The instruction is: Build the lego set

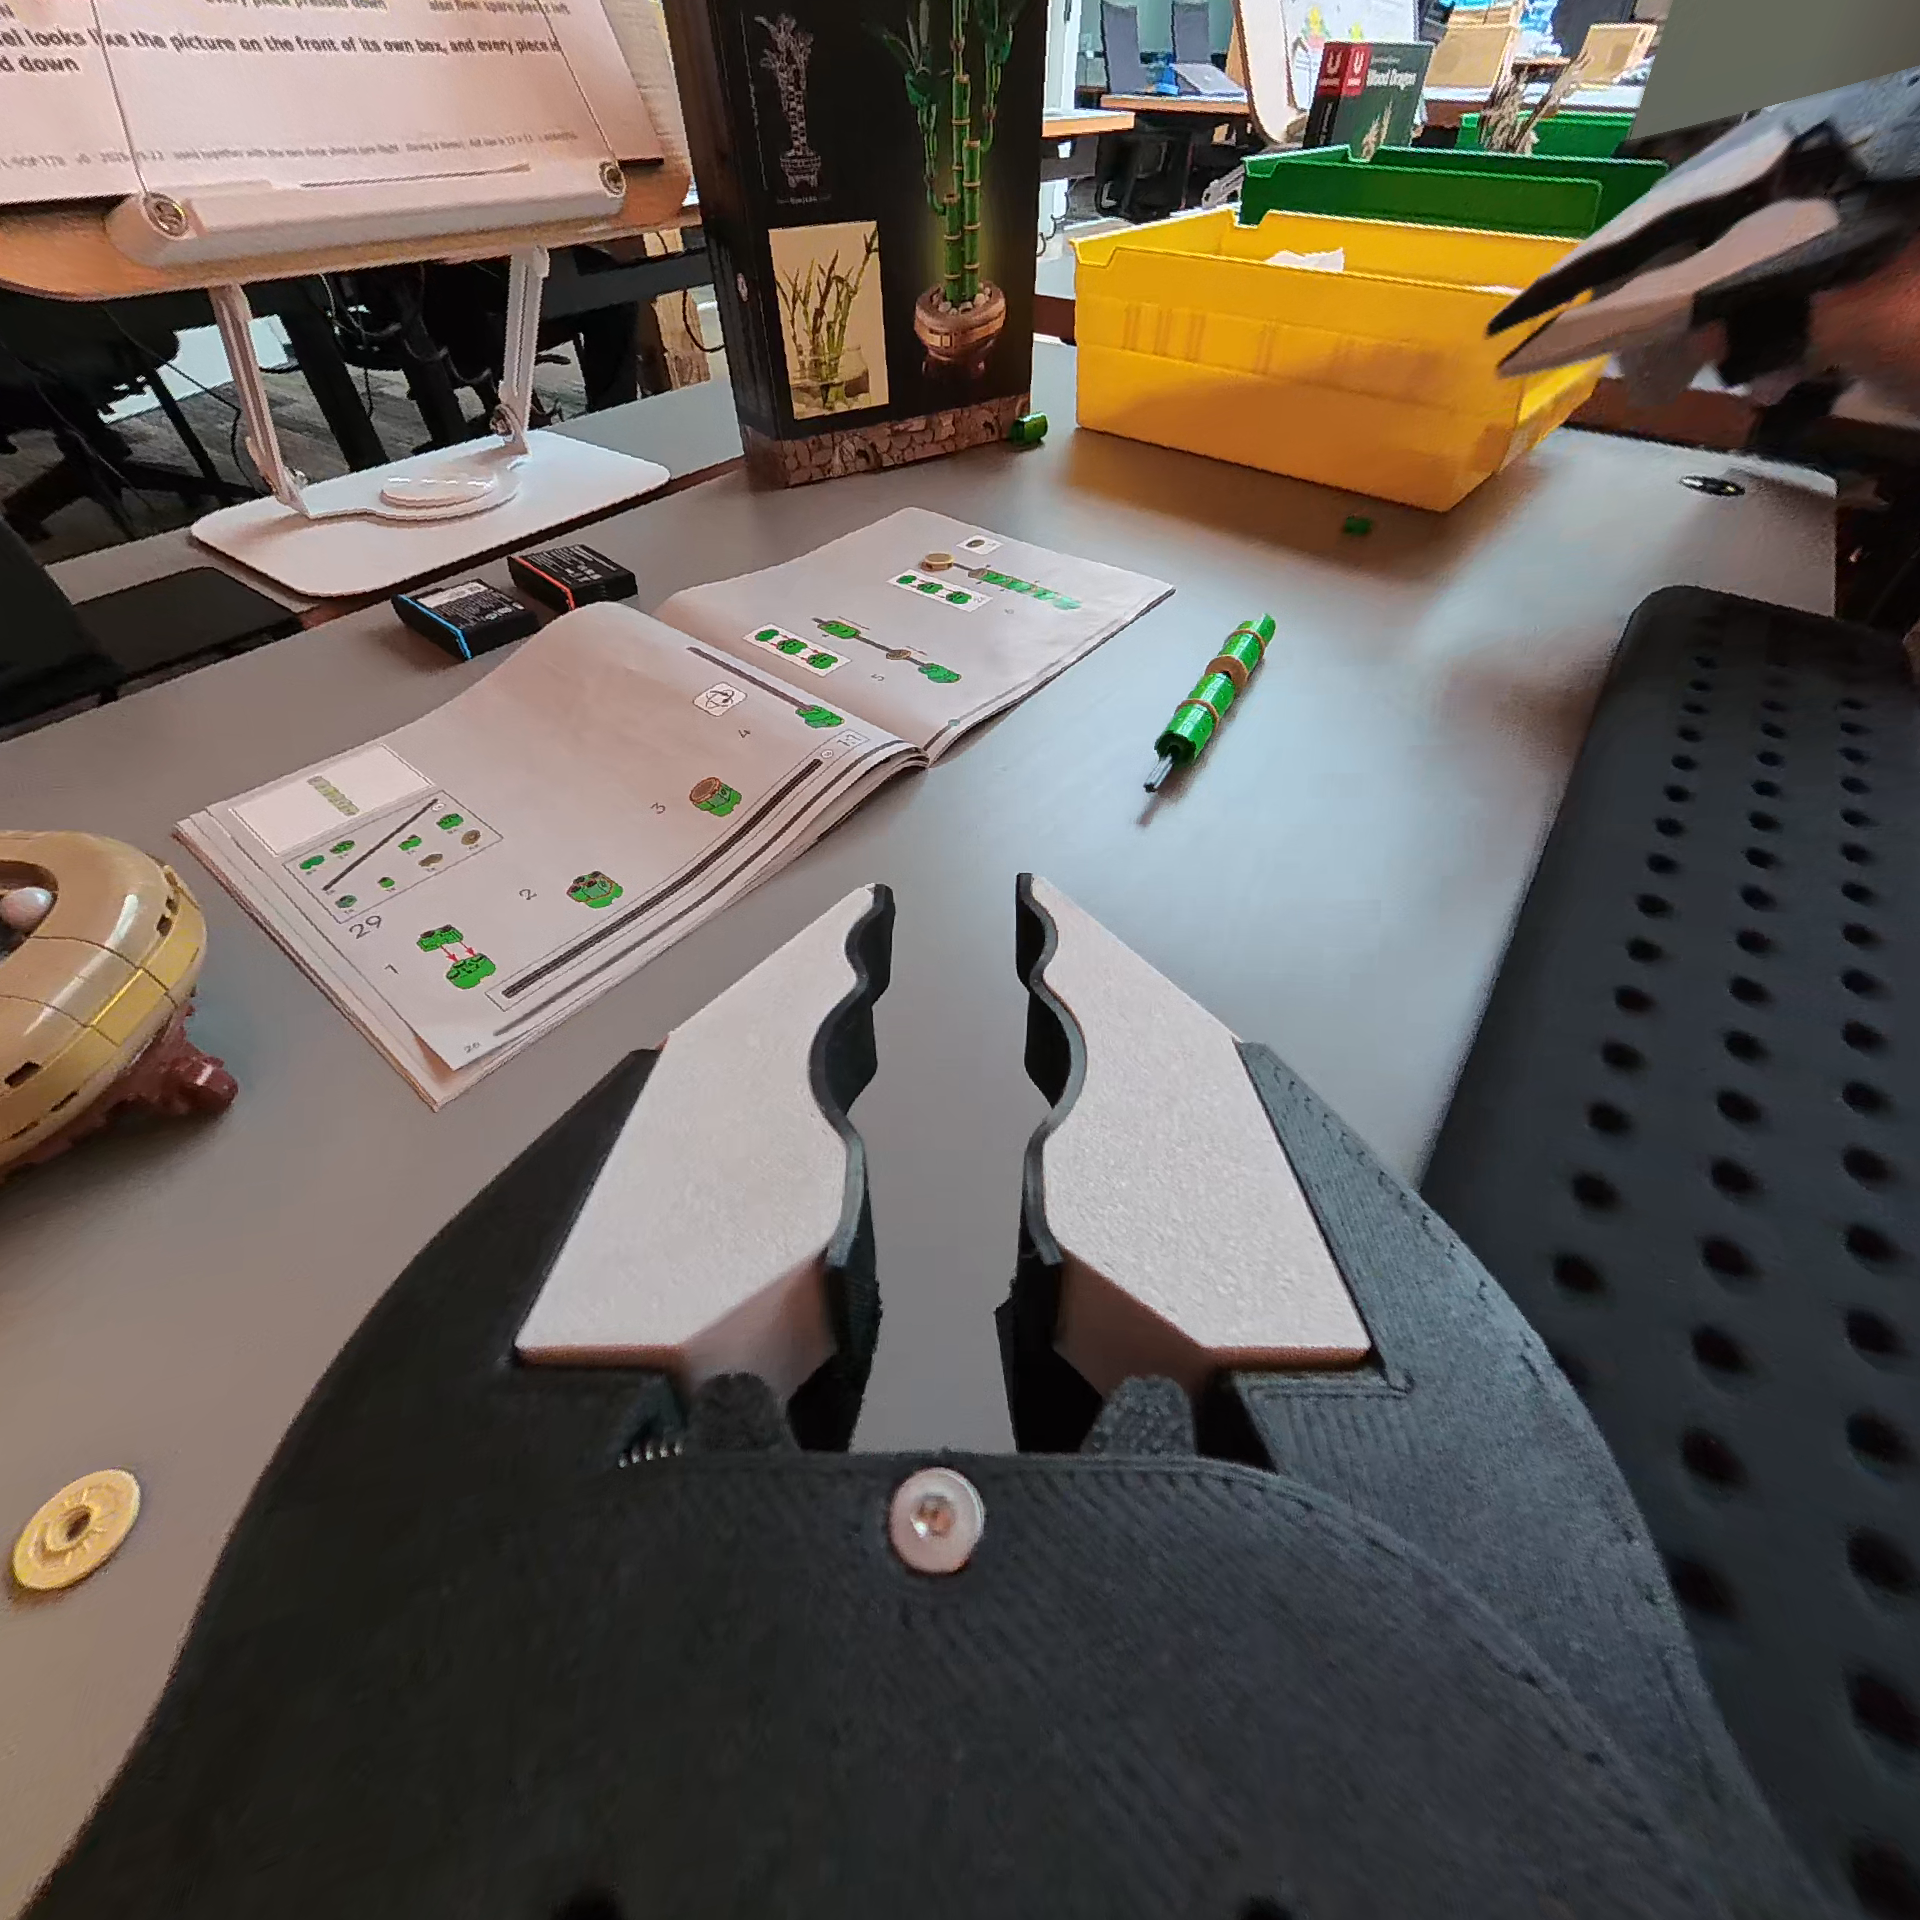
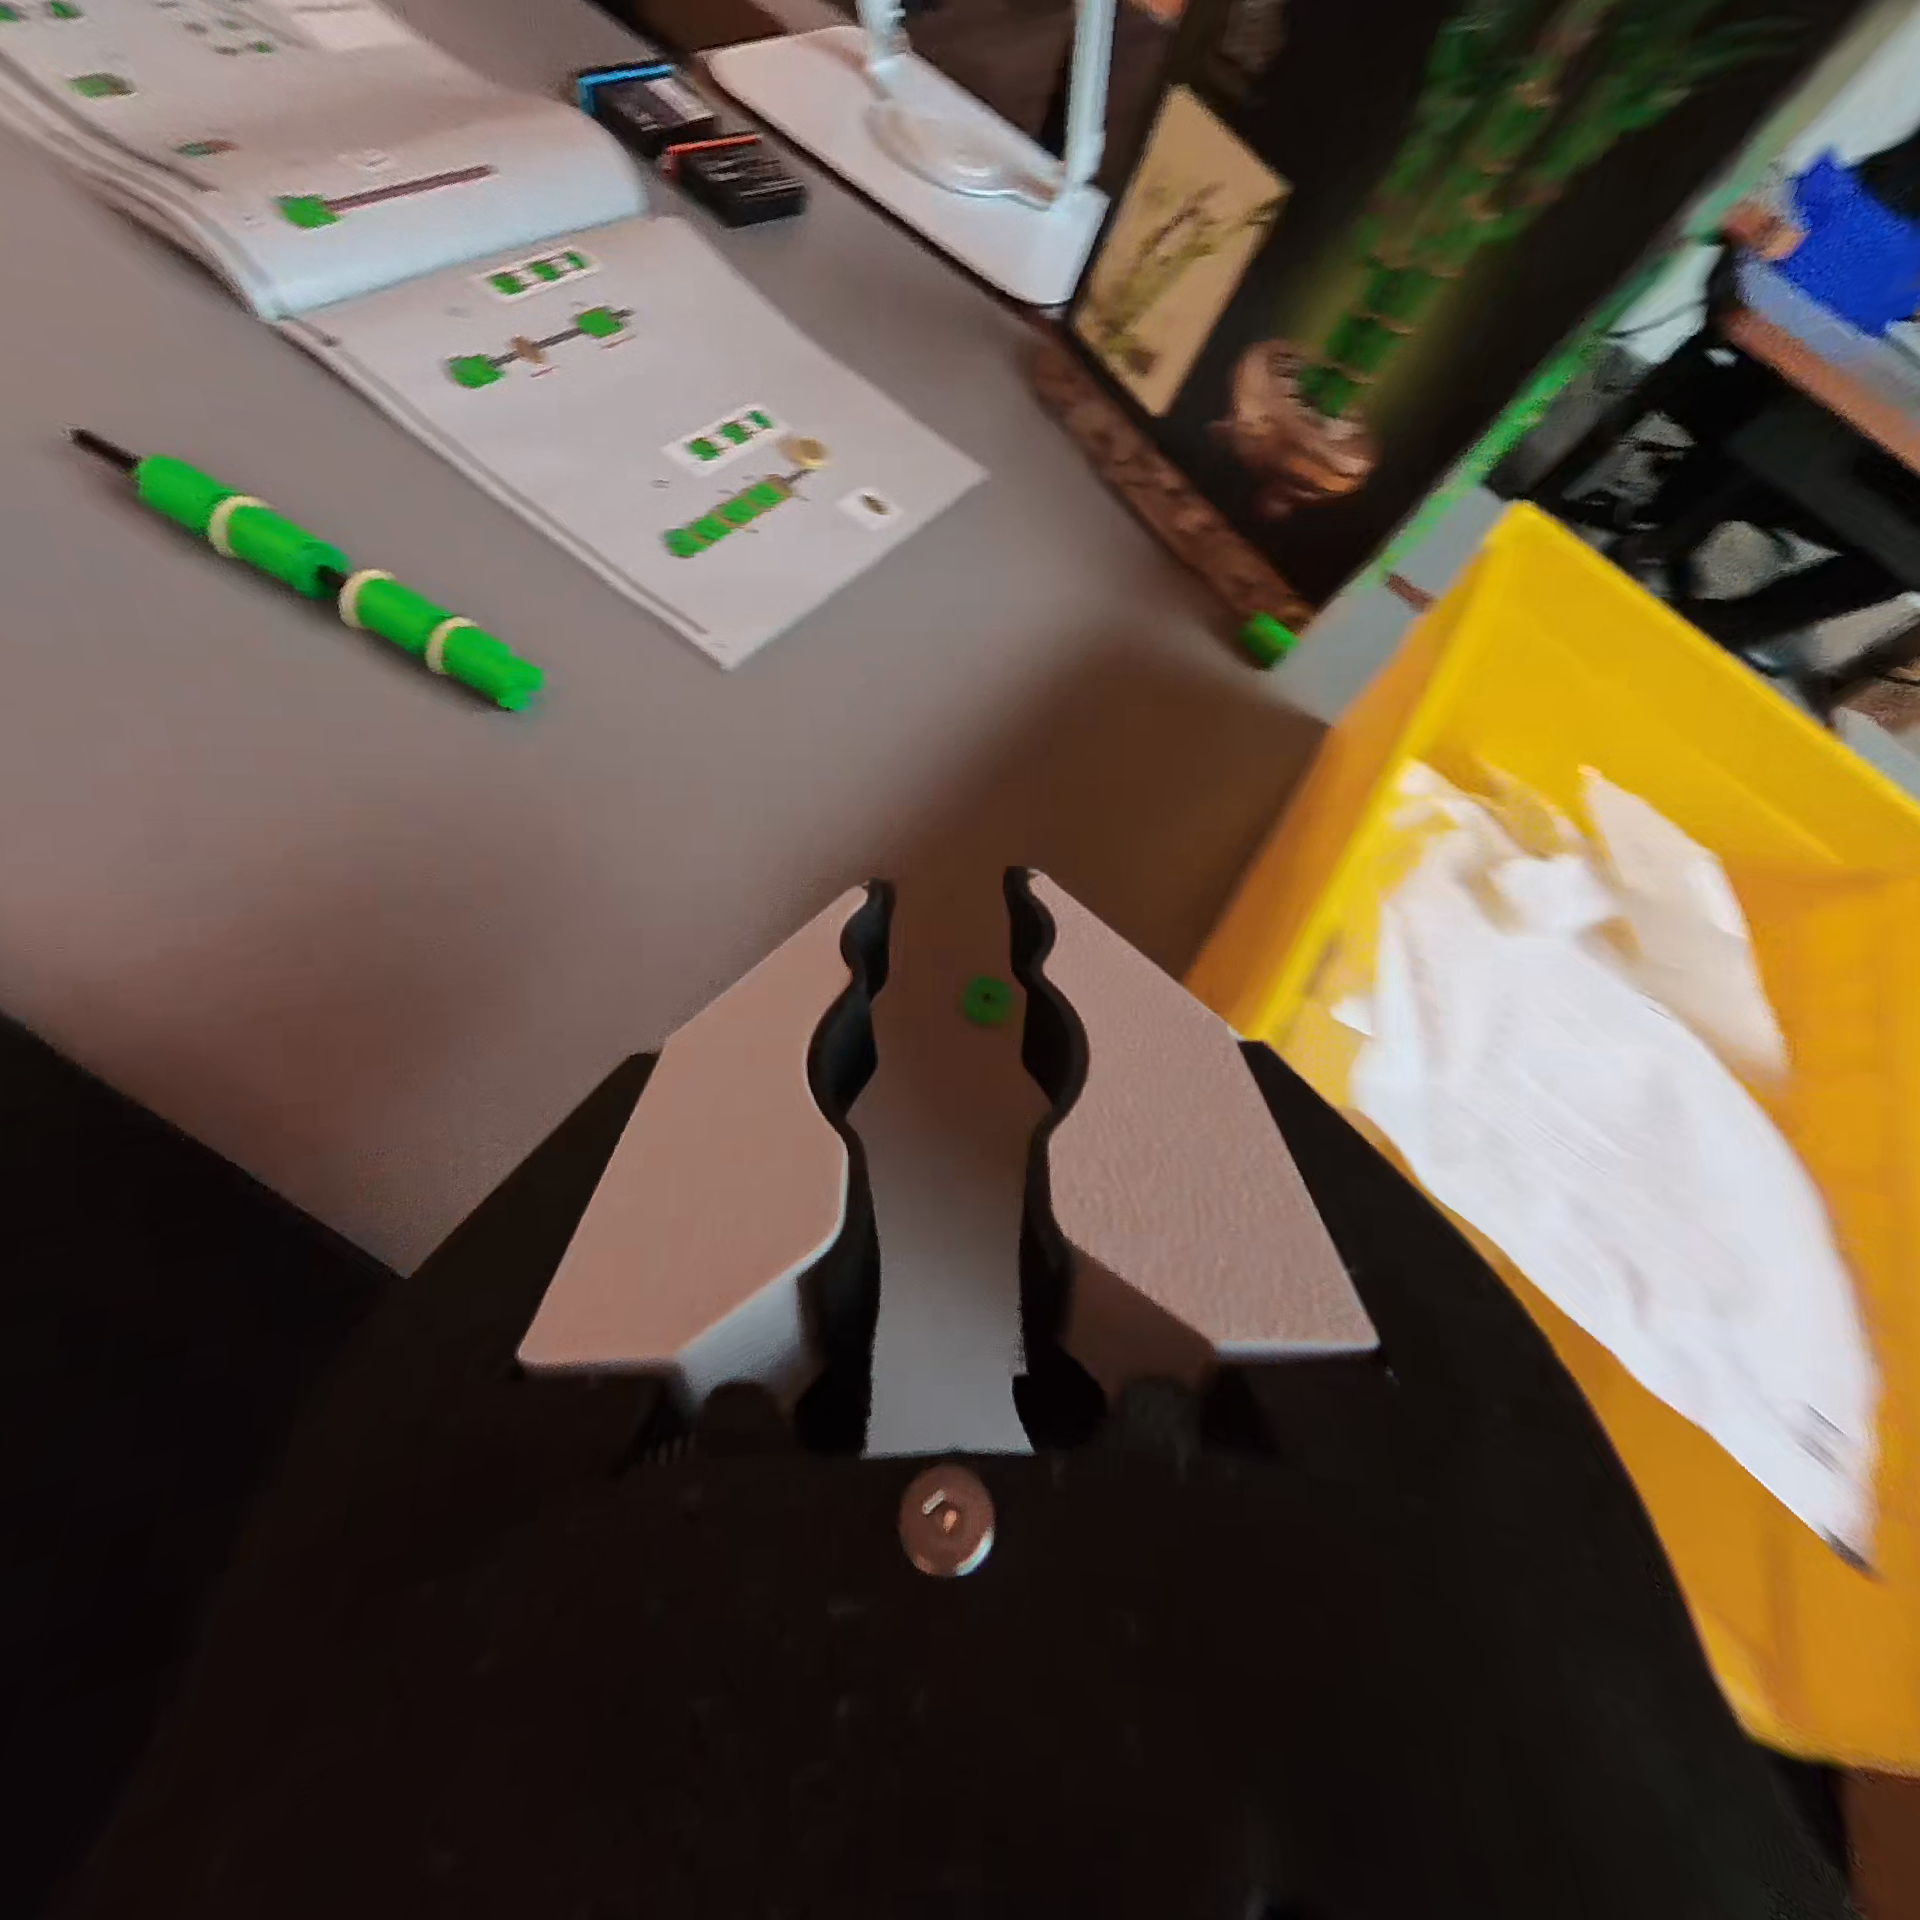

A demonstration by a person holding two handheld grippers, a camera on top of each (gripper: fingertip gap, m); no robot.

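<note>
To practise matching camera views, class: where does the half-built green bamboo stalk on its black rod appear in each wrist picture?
Left wrist view: bamboo stalk lies on the grey table, right of centre, beside the open instruction booklet.
Right wrist view: bamboo stalk lies at left, below the booklet.
Shared landmark: the yellow bin.

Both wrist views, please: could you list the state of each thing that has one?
Left gripper: open, empty.
Right gripper: open, empty.
Instruction booklet: lying open.
Bamboo stalk: part-built, lying flat.
Yellow bin: holds white bags.
Set box: upright.
</note>
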